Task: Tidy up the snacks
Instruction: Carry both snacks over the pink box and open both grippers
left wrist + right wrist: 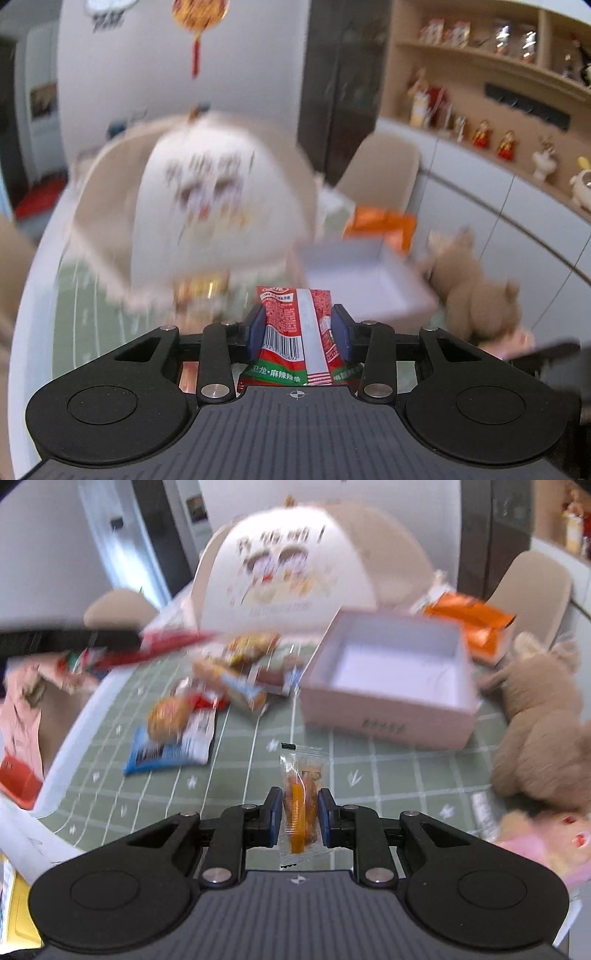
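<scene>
Two views look forward along hand-held tongs over a surface [388, 775] covered with a pale green mat with a white grid; most of the background is blurred.

In the left wrist view, the left tongs [298, 328] are clamped on a red snack packet [291, 332] with a white centre stripe, a barcode and a green band near its lower end. The blue pads [258, 328] press against both sides of the packet, which stands upright between them, lifted above the surface.

In the right wrist view, the right tongs [300, 818] are closed on a small clear snack packet [301, 805] with orange and brown contents. It stands upright between the pads, its top edge poking out past the fingertips, above the green mat.

Ahead of the right tongs, slightly to the right, sits an open white box [391, 686], its inside bare. To the left of the box lies a loose pile of snack packets [221, 679]; nearest the camera in the pile is a blue-and-white packet [170, 749]. Behind the box stands a large white domed carton [291, 565] with cartoon figures printed on it. An orange carton [469, 624] lies behind the box to the right, and a tan plush toy [539, 723] lies just beside the box on its right side
</scene>
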